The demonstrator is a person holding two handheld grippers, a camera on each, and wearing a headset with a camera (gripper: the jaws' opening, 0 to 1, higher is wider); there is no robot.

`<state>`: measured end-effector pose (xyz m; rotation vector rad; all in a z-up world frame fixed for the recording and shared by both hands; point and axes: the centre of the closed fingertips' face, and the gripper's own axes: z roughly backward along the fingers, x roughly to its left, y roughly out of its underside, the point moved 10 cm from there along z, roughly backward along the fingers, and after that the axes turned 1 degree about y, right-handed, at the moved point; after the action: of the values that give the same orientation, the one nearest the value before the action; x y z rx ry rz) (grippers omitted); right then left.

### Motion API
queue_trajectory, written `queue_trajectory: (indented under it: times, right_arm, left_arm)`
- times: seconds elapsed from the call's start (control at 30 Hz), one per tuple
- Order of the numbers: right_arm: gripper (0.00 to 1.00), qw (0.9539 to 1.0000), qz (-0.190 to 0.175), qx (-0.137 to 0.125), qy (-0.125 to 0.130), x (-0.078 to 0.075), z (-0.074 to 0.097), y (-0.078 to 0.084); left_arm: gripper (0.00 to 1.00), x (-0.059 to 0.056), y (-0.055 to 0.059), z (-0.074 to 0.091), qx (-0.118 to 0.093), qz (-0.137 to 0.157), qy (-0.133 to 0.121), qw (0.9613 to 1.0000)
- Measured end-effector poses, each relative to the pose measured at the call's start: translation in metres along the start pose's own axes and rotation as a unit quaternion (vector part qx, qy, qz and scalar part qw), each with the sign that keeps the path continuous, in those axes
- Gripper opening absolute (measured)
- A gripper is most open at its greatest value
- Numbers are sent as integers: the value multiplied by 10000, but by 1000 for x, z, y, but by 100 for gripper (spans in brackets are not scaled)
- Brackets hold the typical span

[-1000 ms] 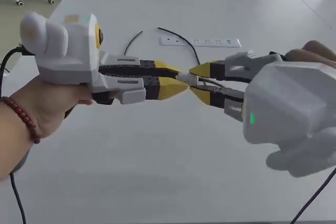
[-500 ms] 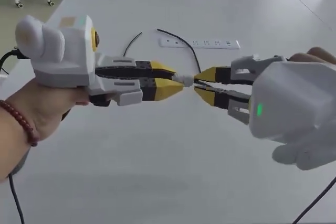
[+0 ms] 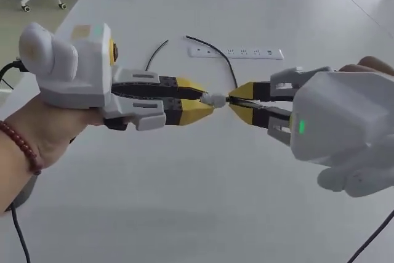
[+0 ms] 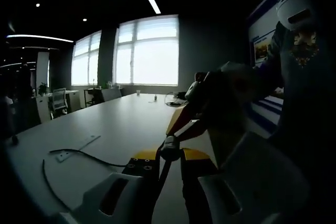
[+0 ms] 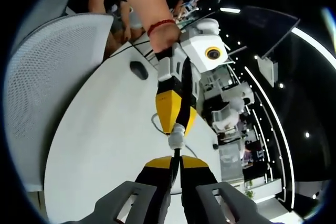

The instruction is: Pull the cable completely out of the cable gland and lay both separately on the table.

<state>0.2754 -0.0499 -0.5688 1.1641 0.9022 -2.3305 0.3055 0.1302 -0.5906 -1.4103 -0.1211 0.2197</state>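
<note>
My left gripper [image 3: 205,100] is clenched on the white cable gland [image 3: 215,98], held above the table [image 3: 184,183]. Just right of it, my right gripper [image 3: 236,100] pinches the black cable [image 3: 225,61]. I judge this is the pulling step; next I should draw them straight apart.

White cable gland [image 3: 213,99] in midair, thin black cable [image 3: 225,61] apparently threaded through it

smooth matt table [image 3: 184,201], plastic cable gland [image 3: 213,98]
</note>
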Motion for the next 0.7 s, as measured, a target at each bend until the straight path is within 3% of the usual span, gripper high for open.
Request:
queue_trajectory:
  times: [0.33,0.7]
  right_arm:
    - [0,9999,25,94,-106,7,1,5]
    - [0,9994,-111,296,-105,12,13,20]
  left_arm:
    - [16,0,7,1,194,-116,-3,9997]
    - [16,2,10,3,250,-154,-20,9996]
